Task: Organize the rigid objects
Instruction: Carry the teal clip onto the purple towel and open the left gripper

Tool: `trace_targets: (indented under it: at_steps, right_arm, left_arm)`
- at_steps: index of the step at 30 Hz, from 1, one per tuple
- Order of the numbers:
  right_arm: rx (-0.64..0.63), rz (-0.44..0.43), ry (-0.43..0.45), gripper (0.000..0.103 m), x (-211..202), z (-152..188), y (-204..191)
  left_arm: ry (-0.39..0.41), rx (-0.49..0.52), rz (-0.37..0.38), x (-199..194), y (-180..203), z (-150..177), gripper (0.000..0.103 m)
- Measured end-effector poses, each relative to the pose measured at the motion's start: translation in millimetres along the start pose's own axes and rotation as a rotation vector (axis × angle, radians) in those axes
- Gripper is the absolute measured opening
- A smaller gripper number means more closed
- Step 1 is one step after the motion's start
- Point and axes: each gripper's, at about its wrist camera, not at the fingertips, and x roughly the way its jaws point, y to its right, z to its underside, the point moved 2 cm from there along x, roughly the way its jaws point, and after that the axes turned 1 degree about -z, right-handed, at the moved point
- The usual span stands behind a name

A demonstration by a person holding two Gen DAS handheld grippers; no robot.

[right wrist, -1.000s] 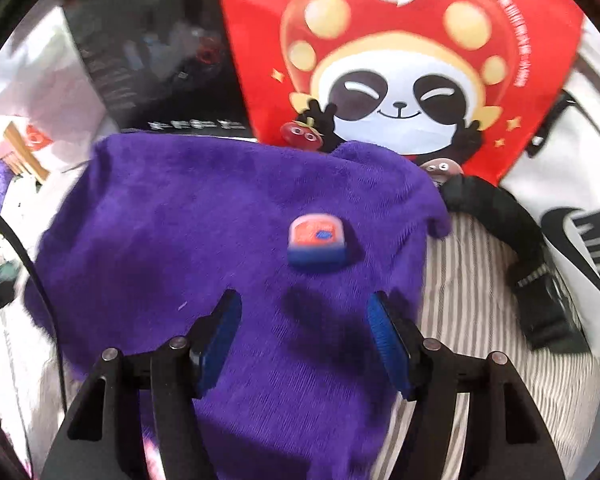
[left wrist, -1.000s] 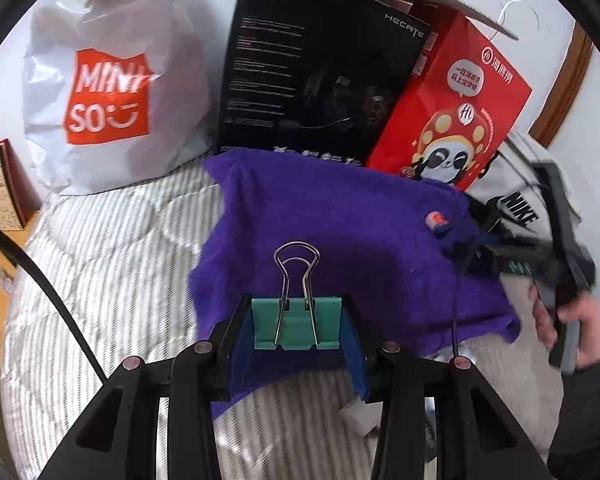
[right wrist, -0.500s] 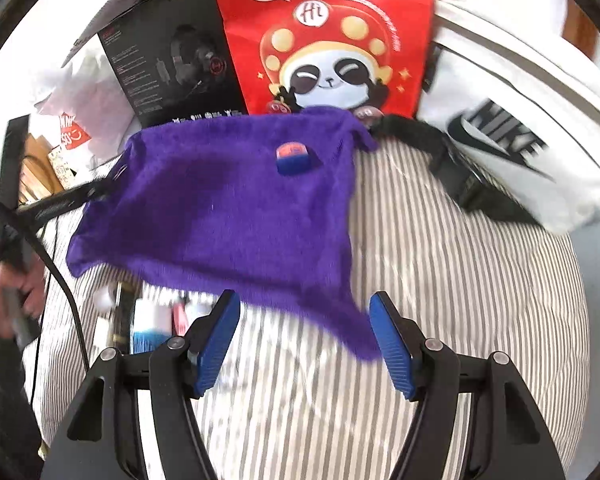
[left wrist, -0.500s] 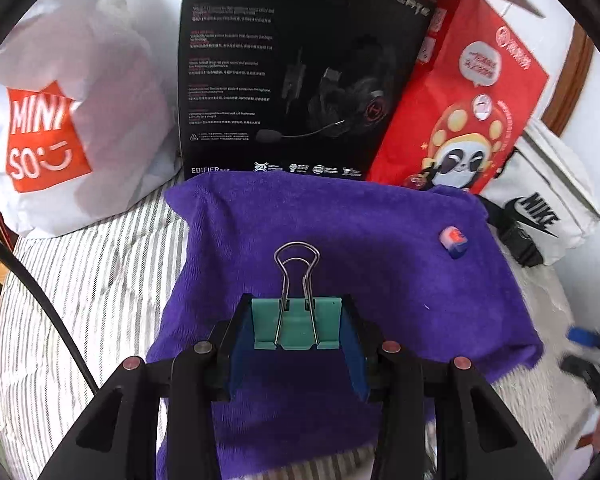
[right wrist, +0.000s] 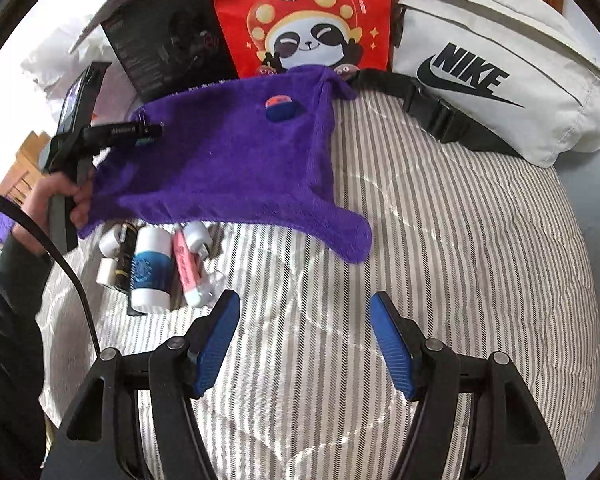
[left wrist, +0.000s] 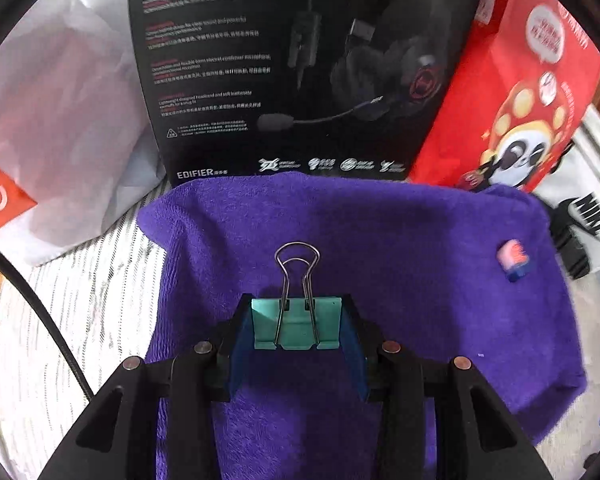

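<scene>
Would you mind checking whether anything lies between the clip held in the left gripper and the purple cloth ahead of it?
Nothing visible does. The left gripper grips the teal metal binder clip over bare purple fleece cloth; the small orange-and-blue block sits off to the right.

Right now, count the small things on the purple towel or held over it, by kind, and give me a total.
Binder clip, teal, held in the left gripper: 1
Eraser, pink and blue, lying on the purple towel: 1
Total: 2
</scene>
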Motion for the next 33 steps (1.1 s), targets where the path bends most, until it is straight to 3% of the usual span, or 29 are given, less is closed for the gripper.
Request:
trace_targets:
  at_steps: [5, 13, 16, 19, 23, 30, 33]
  right_arm:
    - [-0.010, 0.027, -0.002, 0.067, 1, 0, 2]
    - [-0.013, 0.000, -0.005, 0.067, -1, 6, 0]
    - [-0.018, -0.001, -0.002, 0.067, -5, 9, -1]
    - [-0.017, 0.000, 0.010, 0.067, -11, 12, 0]
    - [0.000, -0.020, 0.028, 0.067, -20, 12, 0]
    - [0.008, -0.019, 0.069, 0.067, -40, 16, -6]
    - [0.003, -0.014, 0.083, 0.067, -47, 21, -9]
  left_arm:
    - [-0.041, 0.019, -0.022, 10, 8, -2, 0.039]
    - [-0.040, 0.049, -0.061, 13, 18, 0, 0.041]
    - [-0.059, 0.045, -0.073, 13, 17, 0, 0.056]
    - [-0.060, 0.044, -0.027, 5, 8, 13, 0.059]
    - [-0.053, 0.000, -0.014, -16, 2, 30, 0.059]
    - [-0.019, -0.036, 0.030, -91, 10, 83, 0.059]
    - [-0.063, -0.036, 0.039, -105, 19, 111, 0.059]
